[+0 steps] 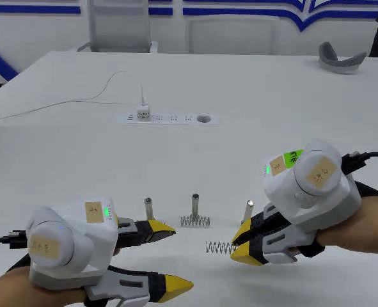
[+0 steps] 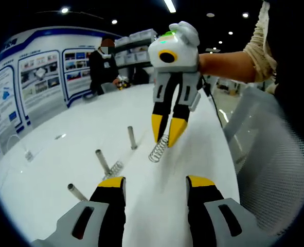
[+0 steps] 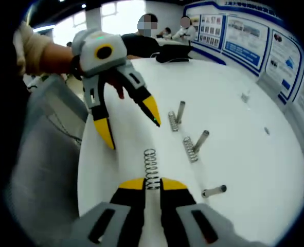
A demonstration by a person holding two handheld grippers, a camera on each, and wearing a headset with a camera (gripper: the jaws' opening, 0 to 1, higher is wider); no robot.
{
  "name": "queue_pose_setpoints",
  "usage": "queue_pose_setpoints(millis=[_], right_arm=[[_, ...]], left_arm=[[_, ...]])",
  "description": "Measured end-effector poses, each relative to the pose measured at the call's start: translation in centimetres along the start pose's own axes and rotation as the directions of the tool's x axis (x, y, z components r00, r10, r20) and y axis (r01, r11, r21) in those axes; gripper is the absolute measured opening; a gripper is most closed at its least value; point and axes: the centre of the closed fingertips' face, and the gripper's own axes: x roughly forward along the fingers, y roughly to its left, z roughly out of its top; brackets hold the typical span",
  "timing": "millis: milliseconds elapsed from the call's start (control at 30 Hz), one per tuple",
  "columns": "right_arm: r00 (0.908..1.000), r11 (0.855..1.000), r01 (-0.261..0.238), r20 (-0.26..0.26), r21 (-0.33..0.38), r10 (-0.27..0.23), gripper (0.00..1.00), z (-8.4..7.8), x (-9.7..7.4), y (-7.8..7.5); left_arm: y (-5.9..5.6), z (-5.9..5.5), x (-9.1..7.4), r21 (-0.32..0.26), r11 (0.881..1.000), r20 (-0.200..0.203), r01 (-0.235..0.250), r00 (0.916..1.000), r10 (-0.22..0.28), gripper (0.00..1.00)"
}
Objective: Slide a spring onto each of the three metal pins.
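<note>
Now my right gripper (image 3: 152, 181) has its yellow-tipped jaws pinched together on one end of a thin wire spring (image 3: 150, 163). The spring sticks straight out from the tips, low over the white table (image 1: 252, 89), just in front of the row of upright metal pins (image 1: 149, 208). It is silvery, with open, evenly spaced coils. I cannot tell whether its free end touches the table. My left gripper (image 2: 156, 181) is spread wide, with nothing between its jaws. A second spring (image 1: 195, 222) lies flat at the foot of the middle pin (image 1: 195, 206). A third spring (image 3: 173, 121) lies beside the far pin (image 3: 180, 110).
</note>
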Motion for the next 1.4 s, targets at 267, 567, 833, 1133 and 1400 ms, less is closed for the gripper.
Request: queue_pose_setpoints(millis=[267,567,833,1133,1400], right_arm=[[0.9994,0.998,-0.033,0.005,-0.046,0.033,0.12,0.9,0.1,1.1],[0.9985,0.995,-0.054,-0.001,-0.079,0.054,0.12,1.3,0.0,1.7],[0.9973,0.992,-0.073,-0.017,-0.1,0.071,0.12,1.4,0.1,2.2],[0.9975,0.992,-0.068,0.008,-0.11,0.07,0.12,3.0,-1.0,2.6],[0.9954,0.99,-0.065,0.062,-0.127,0.073,0.12,5.1,-1.5,3.1]], left_arm=[[-0.7,0.9,0.8,0.036,0.999,0.01,0.025,0.9996,-0.025,0.38],[-1.6,1.2,1.3,0.077,0.996,0.013,0.052,0.9985,-0.053,0.22],[-1.7,1.3,1.5,0.109,0.993,0.011,0.056,0.9983,-0.057,0.12],[-1.8,1.1,1.6,0.114,0.992,0.009,0.059,0.9981,-0.06,0.11],[-1.7,1.2,1.6,0.106,0.993,0.015,0.058,0.9981,-0.059,0.11]])
